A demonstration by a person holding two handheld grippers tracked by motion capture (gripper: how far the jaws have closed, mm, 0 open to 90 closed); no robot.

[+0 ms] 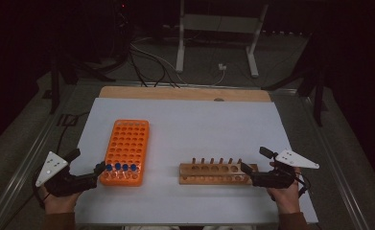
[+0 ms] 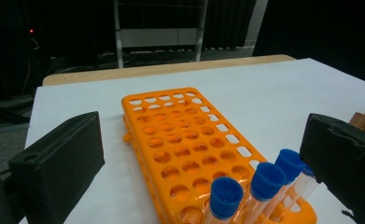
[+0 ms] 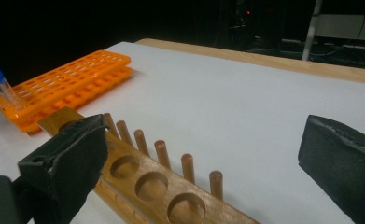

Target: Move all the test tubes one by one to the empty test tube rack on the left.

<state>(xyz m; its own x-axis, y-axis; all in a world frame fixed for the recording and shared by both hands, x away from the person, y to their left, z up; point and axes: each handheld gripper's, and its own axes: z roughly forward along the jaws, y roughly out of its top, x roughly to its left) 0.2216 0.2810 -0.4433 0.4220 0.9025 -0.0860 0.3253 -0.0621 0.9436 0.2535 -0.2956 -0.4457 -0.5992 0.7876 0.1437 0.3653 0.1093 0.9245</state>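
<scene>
Orange rack (image 1: 125,151), near row: four blue-capped tubes (image 1: 121,168), just beside the left gripper (image 1: 98,171), jaws wide, empty. Wooden rack (image 1: 215,173): holes vacant; right gripper (image 1: 247,168) at its end, jaws wide, empty. Likely step: grip one tube below its cap and lift straight up.

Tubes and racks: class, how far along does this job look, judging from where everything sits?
Barely begun, it seems. Done: nothing obvious; four blue-capped tubes stand in the orange rack's near row, and the wooden rack holds none. In hand: nothing; left gripper and right gripper are open beside the racks. Left: any tube move, if intended.
</scene>
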